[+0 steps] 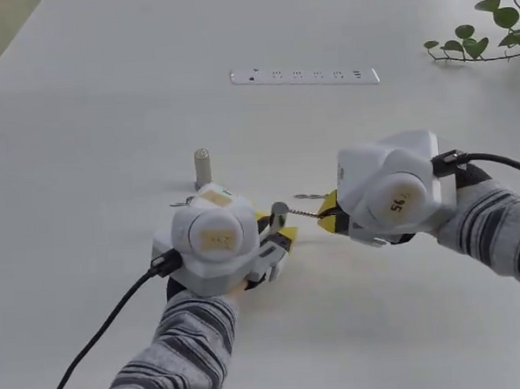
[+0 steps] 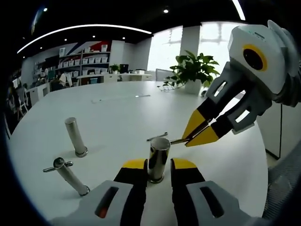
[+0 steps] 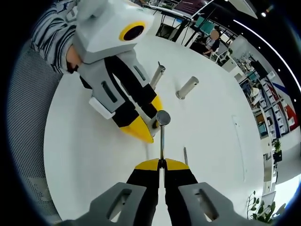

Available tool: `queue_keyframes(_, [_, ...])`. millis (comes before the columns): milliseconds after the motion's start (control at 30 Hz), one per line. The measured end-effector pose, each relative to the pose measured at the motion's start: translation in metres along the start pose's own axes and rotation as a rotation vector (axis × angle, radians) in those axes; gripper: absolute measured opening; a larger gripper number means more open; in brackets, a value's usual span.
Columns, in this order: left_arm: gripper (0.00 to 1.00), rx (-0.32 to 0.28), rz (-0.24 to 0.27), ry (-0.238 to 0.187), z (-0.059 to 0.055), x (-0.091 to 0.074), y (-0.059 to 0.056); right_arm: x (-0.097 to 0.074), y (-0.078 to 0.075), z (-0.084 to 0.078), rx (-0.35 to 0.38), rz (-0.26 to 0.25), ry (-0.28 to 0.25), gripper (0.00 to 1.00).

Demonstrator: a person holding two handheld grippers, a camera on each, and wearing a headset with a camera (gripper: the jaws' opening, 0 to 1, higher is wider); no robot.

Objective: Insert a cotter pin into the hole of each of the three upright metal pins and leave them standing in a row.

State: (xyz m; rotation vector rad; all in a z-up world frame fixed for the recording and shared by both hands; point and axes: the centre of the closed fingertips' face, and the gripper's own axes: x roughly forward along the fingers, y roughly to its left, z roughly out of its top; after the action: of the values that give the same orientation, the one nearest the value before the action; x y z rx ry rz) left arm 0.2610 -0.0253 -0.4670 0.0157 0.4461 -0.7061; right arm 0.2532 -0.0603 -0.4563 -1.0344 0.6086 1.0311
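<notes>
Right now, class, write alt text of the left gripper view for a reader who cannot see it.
The left gripper clamps an upright metal pin between its fingers while the right gripper holds a cotter pin at its top. Left of them on the white table stand a bare pin and an already fitted pin.

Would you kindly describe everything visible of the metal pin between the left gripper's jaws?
The pin is a shiny, steel-looking cylinder with a flat top and flared foot, upright on the white table. The left gripper clasps its lower half; the right gripper holds a cotter pin touching it near the top.
</notes>
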Motion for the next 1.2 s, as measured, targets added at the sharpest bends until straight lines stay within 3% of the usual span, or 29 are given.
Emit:
queue_keyframes(533, [0.1, 0.031, 0.016, 0.006, -0.004, 0.003, 0.003, -0.002, 0.001, 0.005, -0.025, 0.006, 0.016, 0.0])
queue_keyframes(867, [0.1, 0.049, 0.022, 0.012, -0.006, 0.004, 0.003, -0.009, 0.002, 0.016, -0.008, 0.005, -0.024, 0.0])
queue_keyframes(1200, [0.1, 0.037, 0.025, 0.012, -0.007, 0.004, 0.003, -0.004, 0.002, 0.026, -0.03, 0.008, -0.046, 0.0])
